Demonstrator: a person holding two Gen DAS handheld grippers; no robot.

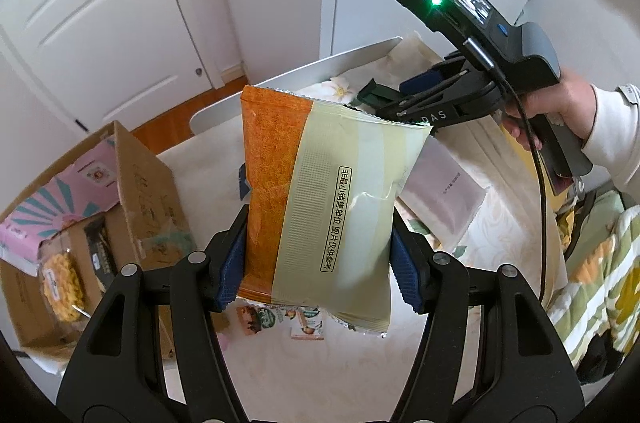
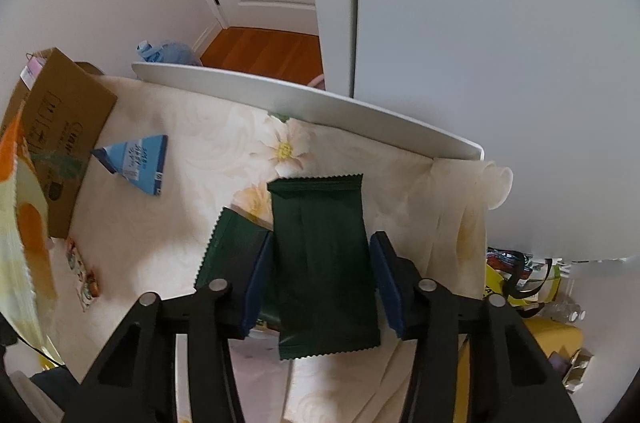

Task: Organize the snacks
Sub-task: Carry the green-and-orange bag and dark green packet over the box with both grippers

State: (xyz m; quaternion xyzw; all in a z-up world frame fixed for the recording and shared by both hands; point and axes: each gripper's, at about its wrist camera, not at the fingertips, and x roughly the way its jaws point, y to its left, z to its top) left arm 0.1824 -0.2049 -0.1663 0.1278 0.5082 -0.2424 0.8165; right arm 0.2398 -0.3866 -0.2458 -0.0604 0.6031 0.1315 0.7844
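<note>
The left gripper (image 1: 318, 263) is pinching the orange-and-cream crinkly foil snack packet (image 1: 320, 199) mid-frame, above the table; the right gripper (image 2: 322, 285) is clamping a dark green flat foil sachet (image 2: 324, 263) at centre. Both are probably light, slippery and crushable, so gripping their flat middles suits them.

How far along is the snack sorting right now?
Done: a yellow snack pack already lies in the cardboard box. In hand: left gripper holds an orange packet, right gripper a green packet. Left: blue packet on the table.
</note>
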